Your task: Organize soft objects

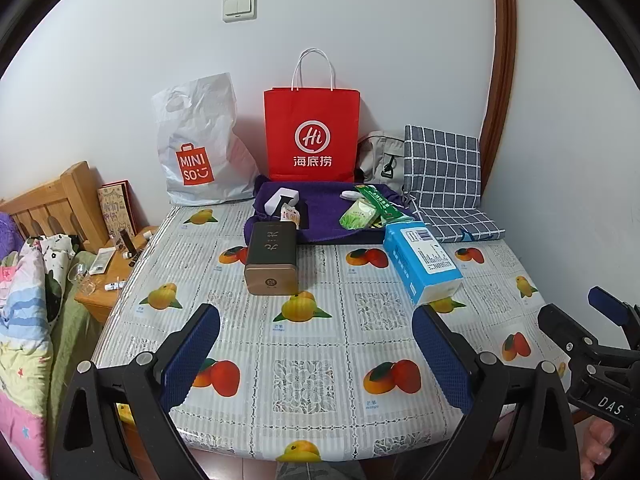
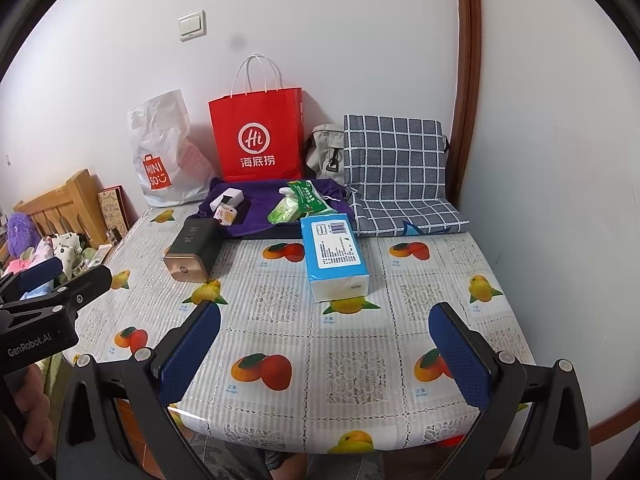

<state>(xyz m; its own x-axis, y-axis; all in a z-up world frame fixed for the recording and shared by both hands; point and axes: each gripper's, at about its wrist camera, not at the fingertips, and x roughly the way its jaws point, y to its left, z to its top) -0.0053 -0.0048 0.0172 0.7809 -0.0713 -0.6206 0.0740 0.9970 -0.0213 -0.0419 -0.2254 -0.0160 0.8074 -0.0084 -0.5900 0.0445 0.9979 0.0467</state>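
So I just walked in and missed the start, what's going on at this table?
Nothing is being handled yet. A person holds the left gripper and right gripper open over the near edge of the table, both empty. Ahead lie a blue tissue pack, a dark tin and a purple cloth with small items.

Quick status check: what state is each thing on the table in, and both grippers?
left gripper: open, empty
right gripper: open, empty
tissue pack: lying flat, untouched
brown tin: on its side
red paper bag: upright against wall
checked cushion: propped against wall
purple cloth: spread, items on it
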